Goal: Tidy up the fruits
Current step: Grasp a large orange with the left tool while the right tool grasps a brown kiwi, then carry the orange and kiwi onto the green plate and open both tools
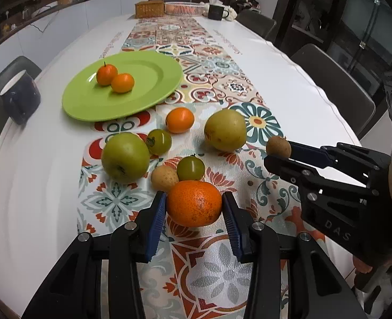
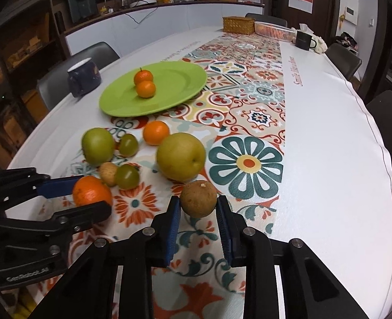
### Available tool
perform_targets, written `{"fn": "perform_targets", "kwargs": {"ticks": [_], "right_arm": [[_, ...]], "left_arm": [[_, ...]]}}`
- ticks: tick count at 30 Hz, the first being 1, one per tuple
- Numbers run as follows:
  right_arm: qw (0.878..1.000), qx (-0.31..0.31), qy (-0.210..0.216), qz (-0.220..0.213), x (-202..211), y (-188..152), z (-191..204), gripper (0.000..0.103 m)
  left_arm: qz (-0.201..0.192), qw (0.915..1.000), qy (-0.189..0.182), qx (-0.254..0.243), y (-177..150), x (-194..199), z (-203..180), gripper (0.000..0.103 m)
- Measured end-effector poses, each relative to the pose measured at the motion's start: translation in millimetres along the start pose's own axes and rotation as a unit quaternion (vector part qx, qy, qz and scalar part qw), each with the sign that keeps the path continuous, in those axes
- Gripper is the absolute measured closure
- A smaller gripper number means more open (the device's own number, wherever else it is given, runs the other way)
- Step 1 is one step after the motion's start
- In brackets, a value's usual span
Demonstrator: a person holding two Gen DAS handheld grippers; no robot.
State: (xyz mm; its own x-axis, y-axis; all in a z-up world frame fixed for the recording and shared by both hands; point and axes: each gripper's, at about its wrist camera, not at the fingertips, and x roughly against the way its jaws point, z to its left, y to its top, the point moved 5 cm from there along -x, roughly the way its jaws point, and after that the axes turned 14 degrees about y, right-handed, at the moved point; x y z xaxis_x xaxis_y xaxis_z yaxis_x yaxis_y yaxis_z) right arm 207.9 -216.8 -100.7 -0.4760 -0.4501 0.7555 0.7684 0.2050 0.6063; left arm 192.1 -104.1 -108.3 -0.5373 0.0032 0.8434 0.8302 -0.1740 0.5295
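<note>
My left gripper is shut on a large orange near the table's front. My right gripper is shut on a small brown fruit, also seen in the left wrist view. A green plate holds two small oranges. Loose on the patterned runner lie a green apple, a yellow-green pear, a small orange, two green tomatoes and a tan round fruit.
A dark blue mug stands left of the plate near the table edge. At the far end are a wicker box, a white basket and a black mug. Chairs line the right side.
</note>
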Motion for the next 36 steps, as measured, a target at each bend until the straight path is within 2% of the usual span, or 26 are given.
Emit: {"fn": "perform_targets", "kwargs": {"ticks": [11, 22, 36], "right_arm": [[0.999, 0.002, 0.002, -0.037, 24, 15, 30, 0.074], [0.998, 0.021, 0.011, -0.064, 26, 47, 57, 0.074], [0.995, 0.042, 0.014, -0.085, 8, 103, 65, 0.074]], "left_arm": [[-0.054, 0.9985, 0.010, 0.002, 8, 28, 23, 0.061], [-0.112, 0.9929, 0.039, 0.005, 34, 49, 59, 0.061], [-0.144, 0.9872, 0.068, 0.010, 75, 39, 92, 0.061]]}}
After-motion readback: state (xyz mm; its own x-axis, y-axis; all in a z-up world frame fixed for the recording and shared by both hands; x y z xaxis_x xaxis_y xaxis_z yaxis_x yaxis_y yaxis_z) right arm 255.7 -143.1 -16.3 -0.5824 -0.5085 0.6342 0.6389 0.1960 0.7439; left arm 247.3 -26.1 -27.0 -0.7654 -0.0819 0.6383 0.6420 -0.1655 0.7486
